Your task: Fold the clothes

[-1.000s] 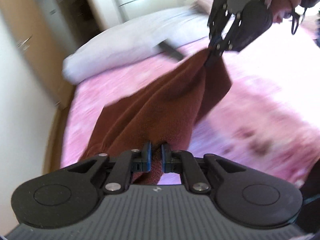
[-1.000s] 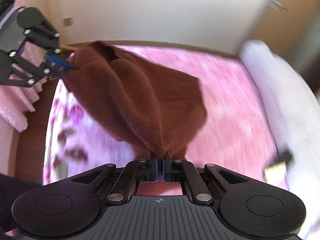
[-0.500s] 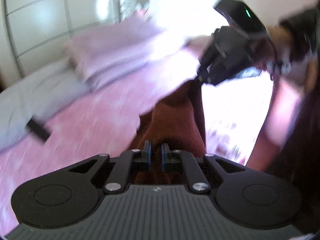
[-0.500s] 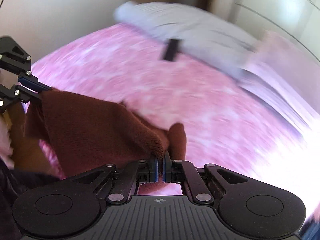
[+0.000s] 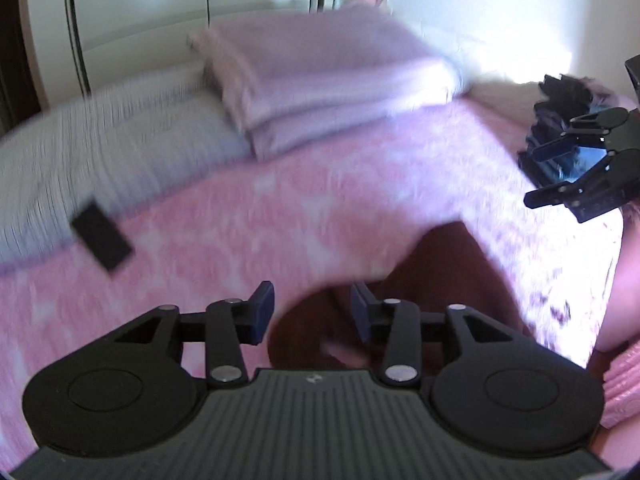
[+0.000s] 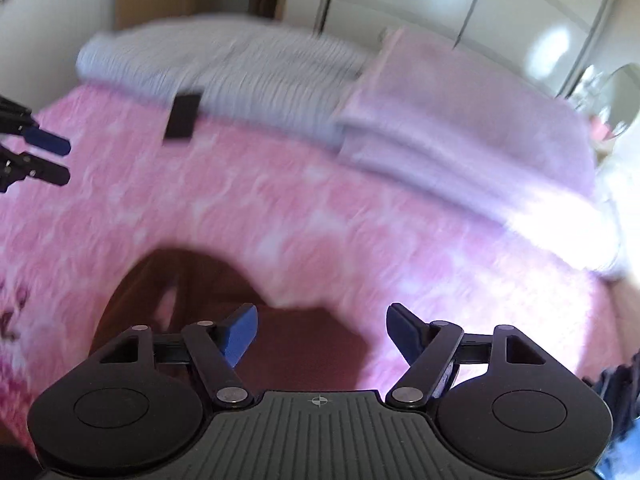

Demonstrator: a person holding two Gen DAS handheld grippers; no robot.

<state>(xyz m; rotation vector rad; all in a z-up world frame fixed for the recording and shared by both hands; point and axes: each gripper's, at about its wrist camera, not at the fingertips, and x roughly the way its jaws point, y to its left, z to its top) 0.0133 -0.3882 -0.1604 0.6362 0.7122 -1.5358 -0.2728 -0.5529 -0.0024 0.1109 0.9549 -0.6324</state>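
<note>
Left gripper (image 5: 312, 312): black two-finger claw with blue pads, jaws spread apart, nothing between them. Directly beneath and ahead of it lies the dark brown knitted garment (image 5: 436, 276), down on the pink patterned bedspread (image 5: 280, 208); it touches neither pad.

Right gripper (image 6: 320, 332): same build, jaws wide apart, empty. From the right wrist view the garment sits below the fingers, spreading out to the left of them. Fabric edges blurred; fold state cannot be told.

Each claw shows at the edge of the other's view, fingers parted there as well.

Farther out: small flat black rectangular object (image 5: 102, 237) on the bedspread near the grey ribbed pillow (image 6: 224, 60). Beside the pillow, a stack of folded pale lilac blankets (image 5: 320, 80). Dark blue pile of clothing (image 5: 556, 128) at the far right edge, behind the right claw. White wardrobe doors (image 6: 460, 4) behind the bed.
</note>
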